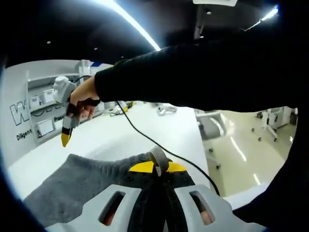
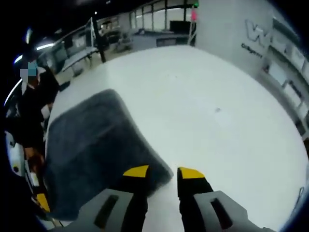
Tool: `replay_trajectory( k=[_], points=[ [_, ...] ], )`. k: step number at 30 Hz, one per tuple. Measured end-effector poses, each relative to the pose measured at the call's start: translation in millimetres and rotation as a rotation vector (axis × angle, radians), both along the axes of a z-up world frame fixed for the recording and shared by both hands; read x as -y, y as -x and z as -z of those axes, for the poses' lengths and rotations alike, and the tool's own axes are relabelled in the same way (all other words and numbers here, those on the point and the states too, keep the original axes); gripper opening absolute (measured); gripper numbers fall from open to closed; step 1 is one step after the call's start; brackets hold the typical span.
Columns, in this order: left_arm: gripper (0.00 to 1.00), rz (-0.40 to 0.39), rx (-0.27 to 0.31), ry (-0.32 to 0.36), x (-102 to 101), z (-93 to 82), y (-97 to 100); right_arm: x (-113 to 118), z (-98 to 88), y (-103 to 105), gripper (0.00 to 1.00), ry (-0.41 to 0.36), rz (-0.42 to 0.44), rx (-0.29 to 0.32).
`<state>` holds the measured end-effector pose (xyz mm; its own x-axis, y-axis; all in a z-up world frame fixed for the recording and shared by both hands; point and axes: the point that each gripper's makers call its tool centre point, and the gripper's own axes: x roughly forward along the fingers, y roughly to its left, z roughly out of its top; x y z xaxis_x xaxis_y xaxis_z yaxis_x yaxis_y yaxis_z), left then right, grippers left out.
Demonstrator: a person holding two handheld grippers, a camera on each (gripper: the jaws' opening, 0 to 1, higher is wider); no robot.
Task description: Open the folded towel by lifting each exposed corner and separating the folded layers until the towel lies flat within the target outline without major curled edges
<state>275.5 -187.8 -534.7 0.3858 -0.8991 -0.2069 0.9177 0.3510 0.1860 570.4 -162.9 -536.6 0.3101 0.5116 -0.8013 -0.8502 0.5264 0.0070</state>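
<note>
1. Left gripper view. The left tongs point(image 1: 155, 168) rise from the bottom of the frame with their yellow tips drawn together on a pinch of grey cloth. A small fold of the towel point(image 1: 82, 186) stands up between the tips, so they grip the towel at its edge or corner.

2. Same view. The towel lies grey and nappy on the white bench point(image 1: 159, 128), spreading away from the tongs toward the lower left. A black cable point(image 1: 145, 136) runs across the bench past the pinch point.

3. Same view. The right tongs point(image 1: 66, 131) hang above the far part of the bench, held in a hand point(image 1: 84, 99) on a dark sleeve point(image 1: 203, 72). One yellow tip points down, clear of the cloth. Judgement: the left holds its corner while the right is free to take another.

4. Right gripper view. The right tongs point(image 2: 161, 174) are parted, with bare bench showing between the two yellow tips and nothing held. They sit just above the near corner of the towel point(image 2: 91, 145), the left tip over cloth, the right tip over the bench point(image 2: 203, 96).

5. Same view. The towel looks folded, a thick dark slab with a rounded fold line along its right side. It lies toward the bench's left edge, beside a person in dark clothing point(image 2: 29, 111). No target outline can be made out.

6. Judgement: early in the task; layers not yet separated. The open tongs look lined up to close on the exposed corner.
</note>
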Motion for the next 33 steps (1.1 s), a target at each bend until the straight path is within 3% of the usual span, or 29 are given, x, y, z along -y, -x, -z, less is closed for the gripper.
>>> replay_trajectory(
  k=[2,9,11,15,17,19,21,33],
  points=[
    [0.0,-0.002,-0.006,-0.003,1,1.0,-1.9,-3,3.6,2,0.17,0.007,-0.007,-0.014],
    [0.0,0.002,0.003,-0.04,3,7.6,-4.9,10,35.7,-1,0.17,0.149,0.007,0.003],
    [0.0,-0.001,0.059,-0.079,2,9.0,-6.3,13,40.0,0,0.17,0.167,0.009,0.007],
    [0.0,0.01,0.083,-0.121,5,15.4,-2.8,19,40.9,-5,0.16,0.191,0.023,0.029],
    [0.0,-0.001,0.141,-0.156,5,17.1,-7.8,21,42.2,-7,0.15,0.194,0.037,0.04],
    [0.0,0.001,0.17,-0.187,7,21.5,-6.8,27,47.3,-14,0.15,0.245,0.048,0.088],
    [0.0,0.007,0.201,-0.216,10,24.9,-6.2,27,52.6,-13,0.15,0.247,0.045,0.083],
    [0.01,0.044,0.178,-0.302,17,50.3,-0.9,34,67.8,-14,0.16,0.283,0.043,0.083]
  ],
)
